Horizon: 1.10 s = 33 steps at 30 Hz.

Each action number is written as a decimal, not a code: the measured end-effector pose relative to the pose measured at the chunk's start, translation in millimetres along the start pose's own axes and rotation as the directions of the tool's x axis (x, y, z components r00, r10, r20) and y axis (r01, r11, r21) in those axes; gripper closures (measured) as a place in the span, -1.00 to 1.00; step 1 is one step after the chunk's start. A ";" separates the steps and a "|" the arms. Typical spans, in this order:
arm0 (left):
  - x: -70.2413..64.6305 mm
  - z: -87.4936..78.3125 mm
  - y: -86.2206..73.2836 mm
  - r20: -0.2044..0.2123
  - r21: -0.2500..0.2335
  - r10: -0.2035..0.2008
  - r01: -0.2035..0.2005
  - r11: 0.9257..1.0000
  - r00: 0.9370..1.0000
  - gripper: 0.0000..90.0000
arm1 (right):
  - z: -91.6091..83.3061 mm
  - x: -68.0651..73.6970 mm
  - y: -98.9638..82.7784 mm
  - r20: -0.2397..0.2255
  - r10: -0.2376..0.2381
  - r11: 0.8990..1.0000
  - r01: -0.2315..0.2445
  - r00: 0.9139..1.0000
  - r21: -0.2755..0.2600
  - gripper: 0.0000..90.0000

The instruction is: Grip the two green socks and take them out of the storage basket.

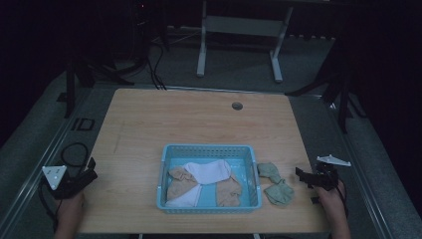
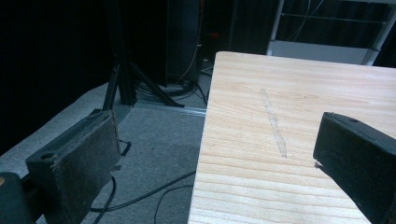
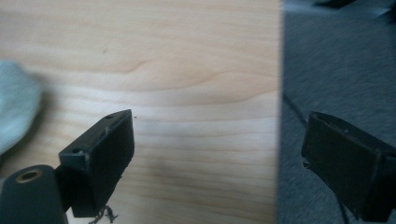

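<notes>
Two green socks (image 1: pixel 275 183) lie on the surface (image 1: pixel 199 119) between the blue basket (image 1: pixel 209 149) and the right hand-held gripper (image 1: pixel 301 175), released and empty. Its own view catches one sock's blurred edge (image 3: pixel 16 112). The left hand-held gripper (image 1: pixel 92 168) gapes empty over the surface's edge.

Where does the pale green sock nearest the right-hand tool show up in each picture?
High view: pale green sock lies on the wooden table, right of the blue plastic basket.
Left gripper view: not in it.
Right gripper view: blurred pale shape at the left edge.
Shared landmark: the table's light wood grain.
</notes>
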<state>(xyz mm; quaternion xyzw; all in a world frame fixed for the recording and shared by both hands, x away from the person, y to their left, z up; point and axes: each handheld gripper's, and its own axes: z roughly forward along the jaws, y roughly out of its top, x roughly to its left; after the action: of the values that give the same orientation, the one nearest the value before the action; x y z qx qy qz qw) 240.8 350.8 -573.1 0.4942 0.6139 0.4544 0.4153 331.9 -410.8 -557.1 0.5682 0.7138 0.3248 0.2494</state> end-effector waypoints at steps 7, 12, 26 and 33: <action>0.1 -0.1 0.0 0.002 -0.001 0.000 0.000 1.000 1.000 -0.98 | -15.5 -3.6 -15.8 0.021 0.066 0.979 -0.060 0.998 -0.195 -0.79; 0.2 -0.1 -0.1 0.002 -0.001 0.000 0.000 1.000 1.000 -0.98 | -29.5 -8.2 -27.3 0.006 0.131 0.931 -0.120 0.991 -0.346 -0.79; -0.1 -0.1 -0.1 0.002 -0.001 0.000 0.000 1.000 1.000 -0.98 | -46.7 -5.8 -46.6 0.036 0.170 0.876 -0.134 0.985 -0.463 -0.79; 0.0 0.0 -0.1 0.002 0.000 0.001 -0.001 1.000 1.000 -0.98 | -45.4 -8.0 -47.8 0.053 0.198 0.876 -0.152 0.979 -0.458 -0.79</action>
<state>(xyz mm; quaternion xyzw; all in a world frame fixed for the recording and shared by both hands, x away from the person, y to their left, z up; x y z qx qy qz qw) 240.8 350.7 -573.1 0.4949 0.6132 0.4539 0.4159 269.7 -433.6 -562.7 0.5721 0.5513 0.4747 0.3788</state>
